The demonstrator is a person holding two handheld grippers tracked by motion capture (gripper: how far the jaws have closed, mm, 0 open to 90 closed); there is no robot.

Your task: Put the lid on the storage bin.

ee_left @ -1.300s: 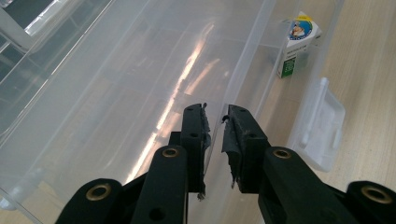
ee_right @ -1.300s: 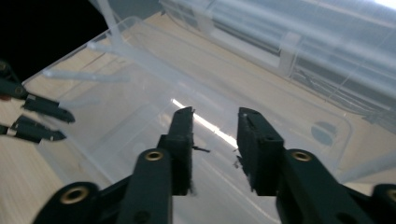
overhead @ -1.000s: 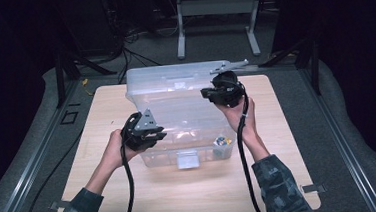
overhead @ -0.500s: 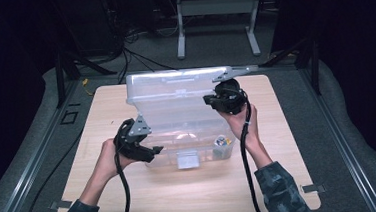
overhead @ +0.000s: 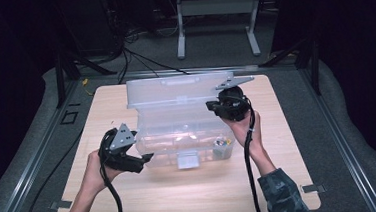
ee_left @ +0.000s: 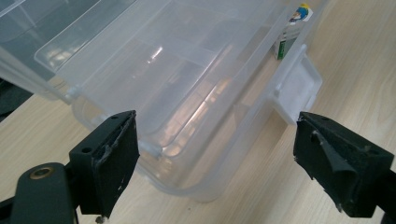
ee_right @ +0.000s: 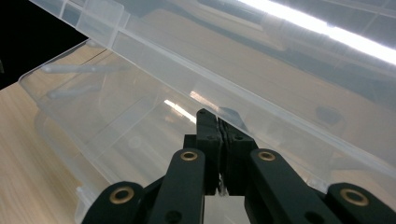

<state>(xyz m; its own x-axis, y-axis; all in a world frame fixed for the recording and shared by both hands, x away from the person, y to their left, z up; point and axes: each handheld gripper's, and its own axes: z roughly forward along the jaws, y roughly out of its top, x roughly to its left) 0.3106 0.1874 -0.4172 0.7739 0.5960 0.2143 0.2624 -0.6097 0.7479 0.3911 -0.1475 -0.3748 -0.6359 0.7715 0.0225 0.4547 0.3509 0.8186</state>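
Since the earlier frame the left gripper (overhead: 147, 159) has backed off toward the table's left-front; jaws have just been opening, now wide apart w/ nothing between them, no pad on anything. Its tip sits just beside the near-left corner of the clear plastic hinged storage box (overhead: 178, 136), which stands mid-table on the light wooden tabletop (overhead: 281, 179), lid (overhead: 175, 89) tipped up at the back. In the left gripper view the box's front wall & white front latch (ee_left: 299, 88) lie ahead between the jaws, untouched; small green-and-white item (ee_left: 281, 46) behind the wall, w/ a small sticker (ee_left: 299, 14) above. Right gripper (overhead: 211, 106) has sunk a bit w/ the lid edge; jaws closed tight, at the lid's right rim; whether they pinch it I can't tell.
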